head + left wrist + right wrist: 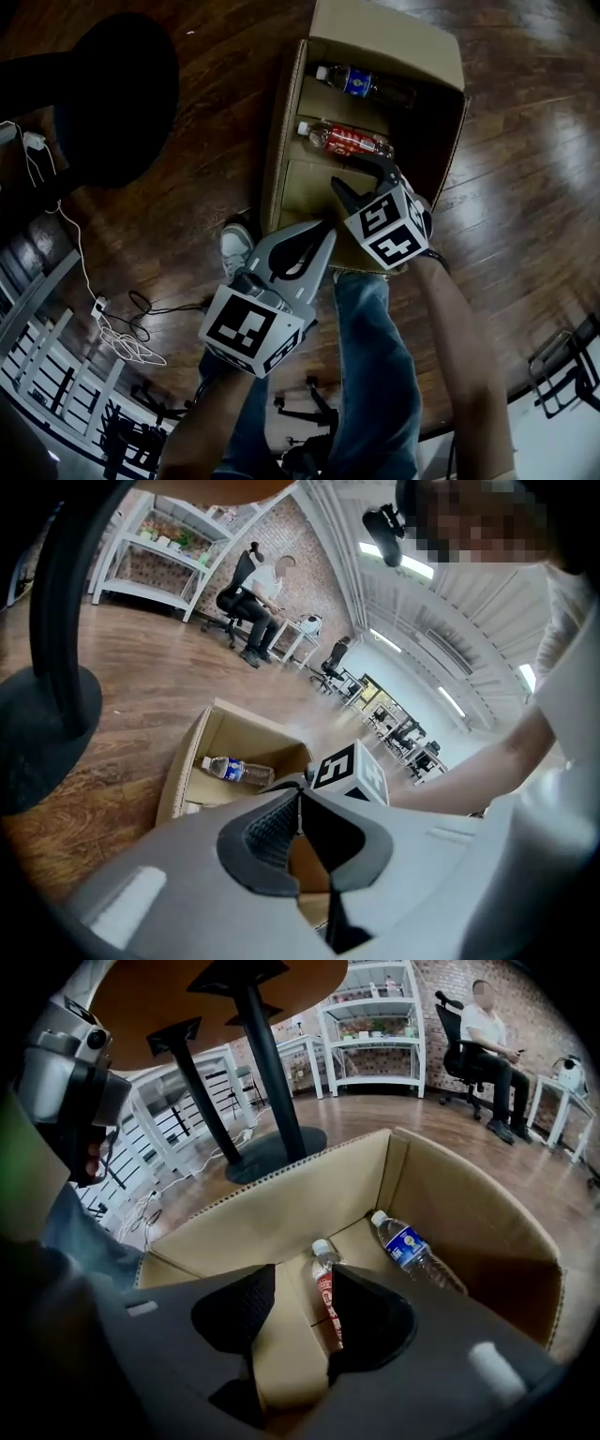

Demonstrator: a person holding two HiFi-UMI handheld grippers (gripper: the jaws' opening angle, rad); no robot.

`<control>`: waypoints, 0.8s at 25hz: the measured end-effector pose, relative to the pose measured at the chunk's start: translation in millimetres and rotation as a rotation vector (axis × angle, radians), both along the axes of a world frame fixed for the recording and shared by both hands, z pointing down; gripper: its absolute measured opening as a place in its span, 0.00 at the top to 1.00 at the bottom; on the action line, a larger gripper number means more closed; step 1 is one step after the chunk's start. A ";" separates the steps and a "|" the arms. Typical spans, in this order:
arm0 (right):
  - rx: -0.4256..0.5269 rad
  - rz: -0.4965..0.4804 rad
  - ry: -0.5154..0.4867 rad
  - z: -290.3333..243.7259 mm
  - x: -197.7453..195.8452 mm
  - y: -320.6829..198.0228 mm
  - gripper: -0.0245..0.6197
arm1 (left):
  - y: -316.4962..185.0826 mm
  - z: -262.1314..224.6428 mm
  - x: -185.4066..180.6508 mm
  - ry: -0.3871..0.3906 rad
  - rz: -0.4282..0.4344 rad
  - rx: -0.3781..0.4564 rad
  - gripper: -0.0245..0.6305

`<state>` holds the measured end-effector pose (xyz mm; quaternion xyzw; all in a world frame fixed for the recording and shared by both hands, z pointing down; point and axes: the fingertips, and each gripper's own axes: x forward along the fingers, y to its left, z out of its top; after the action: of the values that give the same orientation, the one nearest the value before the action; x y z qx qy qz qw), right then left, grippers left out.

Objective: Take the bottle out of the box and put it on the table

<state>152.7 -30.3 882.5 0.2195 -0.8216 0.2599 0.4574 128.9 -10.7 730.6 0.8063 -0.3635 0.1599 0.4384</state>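
Note:
An open cardboard box (384, 37) stands on the wooden floor. Two clear bottles lie inside it: one with a blue label (361, 84) at the far end, one with a red label (347, 141) nearer me. My right gripper (345, 172) hangs over the box just short of the red-label bottle, pointing steeply down. Its jaws are open and hold nothing. In the right gripper view (303, 1274) the red-label bottle (325, 1283) shows through the gap, with the blue-label bottle (412, 1251) to its right. My left gripper (325, 225) is at the box's near edge, its tips (300, 794) together, empty.
A dark round table top (112, 94) on a black pedestal (272, 1101) stands left of the box. White cables (122, 337) lie on the floor at lower left. My own legs and a shoe (236, 246) are next to the box. A person sits on an office chair (492, 1035) far behind.

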 end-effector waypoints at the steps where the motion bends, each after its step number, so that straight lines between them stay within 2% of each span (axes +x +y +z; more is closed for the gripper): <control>1: -0.003 -0.001 0.007 8.4 0.7 -2.7 0.67 | -0.8 5.2 0.2 0.001 0.000 0.000 0.96; 6: -0.010 -0.069 0.064 51.0 -0.3 -13.6 0.64 | -2.7 17.1 2.8 0.013 0.037 0.008 0.96; 13: -0.029 -0.219 0.159 94.2 1.1 -16.8 0.56 | -0.4 26.6 -2.1 0.027 0.039 -0.003 0.96; 20: -0.054 -0.315 0.202 121.5 -1.1 -16.9 0.51 | 1.0 39.2 3.1 0.039 0.033 0.003 0.96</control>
<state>151.6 -47.1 1004.0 0.1008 -0.7884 0.1835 0.5784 132.0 -9.6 769.8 0.8160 -0.3416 0.1507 0.4414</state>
